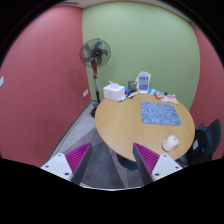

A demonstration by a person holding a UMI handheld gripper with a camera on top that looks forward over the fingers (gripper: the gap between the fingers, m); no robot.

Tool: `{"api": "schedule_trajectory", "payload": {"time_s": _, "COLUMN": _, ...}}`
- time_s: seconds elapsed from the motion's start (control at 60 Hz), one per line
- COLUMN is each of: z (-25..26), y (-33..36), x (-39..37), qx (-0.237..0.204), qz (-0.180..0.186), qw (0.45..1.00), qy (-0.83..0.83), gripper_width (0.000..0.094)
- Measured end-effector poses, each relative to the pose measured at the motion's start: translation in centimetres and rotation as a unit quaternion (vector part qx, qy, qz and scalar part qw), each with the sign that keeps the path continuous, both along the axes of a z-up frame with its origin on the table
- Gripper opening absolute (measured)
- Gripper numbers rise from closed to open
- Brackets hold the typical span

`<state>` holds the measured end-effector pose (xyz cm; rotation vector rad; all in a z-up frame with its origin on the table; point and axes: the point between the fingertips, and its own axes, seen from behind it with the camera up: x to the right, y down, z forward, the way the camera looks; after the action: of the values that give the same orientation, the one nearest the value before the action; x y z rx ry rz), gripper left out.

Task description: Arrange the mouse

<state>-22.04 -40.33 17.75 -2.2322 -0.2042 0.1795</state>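
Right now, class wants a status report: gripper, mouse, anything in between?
Gripper open, empty, short of the round table. White mouse at table's near edge, beside patterned mat. Nothing between.

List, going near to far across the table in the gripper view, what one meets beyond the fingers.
Gripper, open with nothing between its fingers → white mouse at the near edge of the round table → patterned mat → white box at the far edge → standing fan against the wall.

No legible text, labels, brands or numbers anywhere; items on the round table [128, 128] too small to read.
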Motion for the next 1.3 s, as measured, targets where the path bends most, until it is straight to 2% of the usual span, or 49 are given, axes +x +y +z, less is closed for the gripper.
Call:
{"api": "schedule_trajectory", "payload": {"time_s": 0.15, "z": -6.1, "y": -0.8, "x": 6.6, "qx": -0.019, "qz": 0.006, "qw": 1.000, "qy": -0.009, "gripper_width": 0.0829}}
{"api": "schedule_trajectory", "payload": {"time_s": 0.25, "z": -10.1, "y": 0.6, "x": 12.0, "qx": -0.019, "qz": -0.004, "qw": 1.000, "qy": -0.023, "gripper_width": 0.0833}}
{"api": "schedule_trajectory", "payload": {"time_s": 0.417, "z": -14.5, "y": 4.5, "x": 19.4, "qx": -0.012, "qz": -0.054, "qw": 0.998, "qy": -0.029, "gripper_width": 0.0837}}
{"api": "schedule_trajectory", "payload": {"time_s": 0.65, "z": -17.7, "y": 10.8, "x": 24.6, "qx": -0.017, "qz": -0.117, "qw": 0.993, "qy": 0.016, "gripper_width": 0.0834}}
{"api": "schedule_trajectory", "payload": {"time_s": 0.767, "z": -18.3, "y": 13.2, "x": 26.1, "qx": -0.019, "qz": -0.133, "qw": 0.991, "qy": 0.022, "gripper_width": 0.0832}}
{"api": "schedule_trajectory", "payload": {"time_s": 0.917, "z": -18.1, "y": 16.0, "x": 26.4, "qx": -0.018, "qz": -0.136, "qw": 0.990, "qy": 0.017, "gripper_width": 0.0830}}
{"api": "schedule_trajectory", "payload": {"time_s": 0.967, "z": -18.3, "y": 17.0, "x": 26.4, "qx": -0.015, "qz": -0.139, "qw": 0.990, "qy": 0.010, "gripper_width": 0.0805}}
{"api": "schedule_trajectory", "payload": {"time_s": 1.05, "z": -18.7, "y": 18.2, "x": 26.9, "qx": -0.012, "qz": -0.145, "qw": 0.989, "qy": -0.028, "gripper_width": 0.0697}}
{"api": "schedule_trajectory", "payload": {"time_s": 1.1, "z": -18.6, "y": 18.6, "x": 27.1, "qx": -0.005, "qz": -0.144, "qw": 0.988, "qy": -0.047, "gripper_width": 0.0595}}
{"api": "schedule_trajectory", "payload": {"time_s": 1.117, "z": -18.7, "y": 18.7, "x": 27.0, "qx": -0.006, "qz": -0.142, "qw": 0.989, "qy": -0.048, "gripper_width": 0.0529}}
{"api": "schedule_trajectory", "payload": {"time_s": 1.183, "z": -18.7, "y": 19.0, "x": 26.7, "qx": -0.006, "qz": -0.145, "qw": 0.988, "qy": -0.049, "gripper_width": 0.0510}}
{"api": "schedule_trajectory", "payload": {"time_s": 1.3, "z": -18.5, "y": 18.8, "x": 26.9, "qx": -0.008, "qz": -0.154, "qw": 0.986, "qy": -0.059, "gripper_width": 0.0423}}
